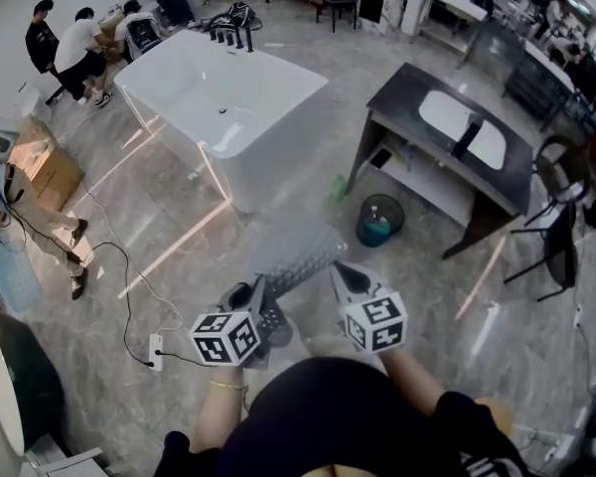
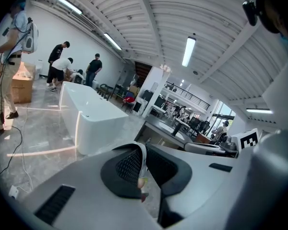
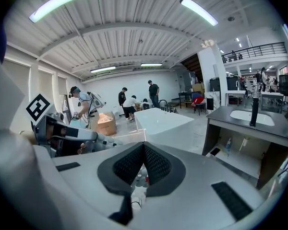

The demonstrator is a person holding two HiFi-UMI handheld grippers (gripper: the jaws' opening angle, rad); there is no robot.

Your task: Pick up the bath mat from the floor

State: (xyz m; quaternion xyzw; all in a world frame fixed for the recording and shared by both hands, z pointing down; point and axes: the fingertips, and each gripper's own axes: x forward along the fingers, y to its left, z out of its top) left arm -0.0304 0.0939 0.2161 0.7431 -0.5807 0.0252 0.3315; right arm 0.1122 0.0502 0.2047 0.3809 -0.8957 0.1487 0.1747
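Head view: bath mat (image 1: 300, 254) is off the floor (image 1: 447, 296), held out ahead between my grippers, near the bathtub (image 1: 219, 97). Left gripper (image 2: 142, 164) clamped on a thin edge of it. Right gripper (image 3: 143, 169) clenched, seemingly on the other corner. Risk: shallow pinches, so the limp mat could slide out and drop. Mat's far end is blurred, and the right pads' bite is hard to read.

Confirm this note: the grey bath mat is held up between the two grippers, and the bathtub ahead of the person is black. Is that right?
Not quite. The bathtub is white, not black, as the head view shows. The rest stands: the grey bath mat is held up between the left gripper and the right gripper, each with its fingers closed on an edge of it.
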